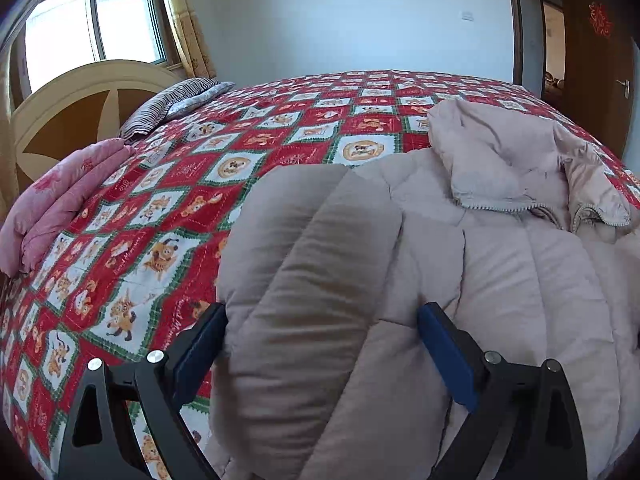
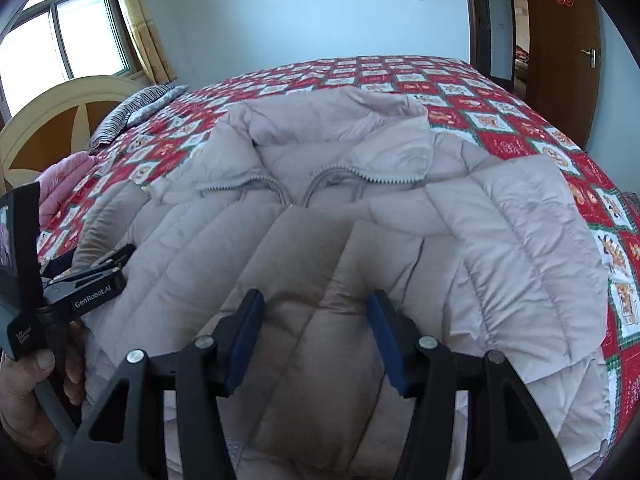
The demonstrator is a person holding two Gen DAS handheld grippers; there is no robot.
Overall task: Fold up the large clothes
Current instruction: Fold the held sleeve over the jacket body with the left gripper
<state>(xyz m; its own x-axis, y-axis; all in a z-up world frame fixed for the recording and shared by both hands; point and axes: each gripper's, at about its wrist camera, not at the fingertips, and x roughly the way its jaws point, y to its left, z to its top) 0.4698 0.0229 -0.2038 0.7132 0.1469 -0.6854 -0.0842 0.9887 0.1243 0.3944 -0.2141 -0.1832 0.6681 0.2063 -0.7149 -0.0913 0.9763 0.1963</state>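
The right gripper (image 2: 316, 340) hung half open over the padded coat (image 2: 320, 216) spread on the bed (image 2: 500, 120), gripping nothing. Ahead of the left gripper (image 1: 320, 340), jaws wide, a folded sleeve bulged between them; whether they pinched it I couldn't tell. Better to flatten it first. Its side read "GenRobot.AI".

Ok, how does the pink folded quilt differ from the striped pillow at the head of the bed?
The pink quilt is rosy with a faint print; the striped pillow is dark-and-pale striped. The quilt is folded in thick layers; the pillow lies flat, single. Both rest on the red patterned bedspread beside the headboard.
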